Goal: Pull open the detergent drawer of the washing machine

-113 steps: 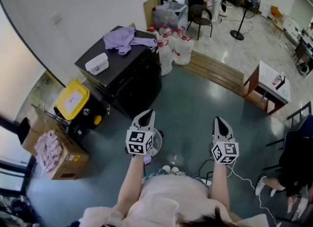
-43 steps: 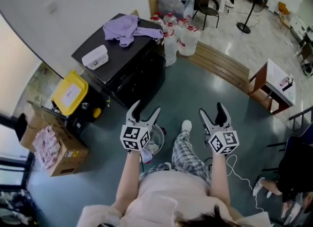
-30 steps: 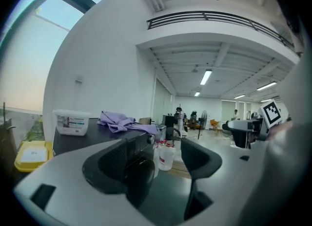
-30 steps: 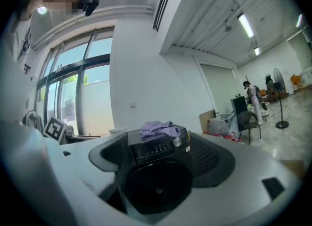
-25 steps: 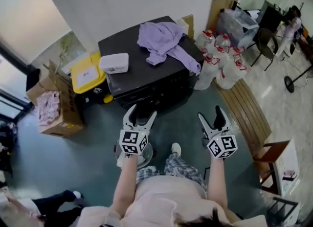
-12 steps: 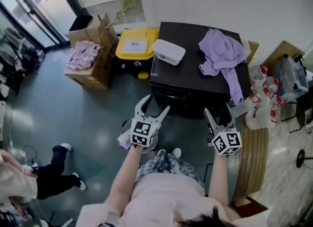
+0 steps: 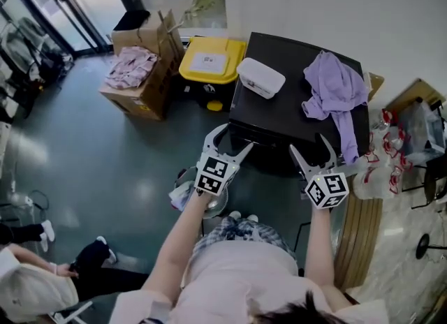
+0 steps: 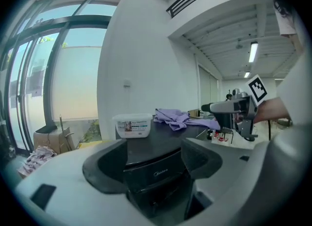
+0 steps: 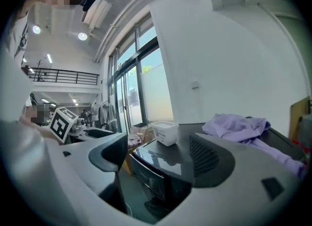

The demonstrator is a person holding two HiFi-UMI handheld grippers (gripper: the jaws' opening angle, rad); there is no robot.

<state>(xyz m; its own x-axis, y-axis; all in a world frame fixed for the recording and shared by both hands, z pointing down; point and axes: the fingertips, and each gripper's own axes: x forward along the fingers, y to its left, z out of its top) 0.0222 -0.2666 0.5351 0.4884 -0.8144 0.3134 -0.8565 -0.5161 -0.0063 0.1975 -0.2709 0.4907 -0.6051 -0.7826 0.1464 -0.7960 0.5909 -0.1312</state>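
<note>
The left gripper [image 7: 232, 138] is spread wide with nothing between its jaws. In its own view the jaws frame the dark upper front band [image 8: 157, 172] of the washing machine [image 7: 297, 109], which carries a small logo. The gripper is near that band but not touching it. The right gripper [image 7: 308, 144] is just as wide and holds nothing. It sits at 3 o'clock from the left one and looks at the machine's front corner [image 9: 155, 170].

In the head view the black washing machine stands at 12 to 1 o'clock from the grippers. Its front faces 6 o'clock, toward the person, and the front edge runs roughly from 9 to 3 o'clock. The front band looks flush, and it is too dark to tell which part of it is the detergent drawer.

On the machine's top surface a white lidded box [image 7: 260, 78] lies toward 10 o'clock and a crumpled purple cloth [image 7: 336, 92] toward 2 o'clock, with one sleeve hanging over the front edge.

At 9 o'clock of the machine stands a yellow-lidded bin [image 7: 211, 61]. Beyond that is a cardboard box [image 7: 147, 82] with pink fabric in it. A wooden bench [image 7: 357, 228] lies at 4 o'clock on the grey-green floor [image 7: 133, 169].
</note>
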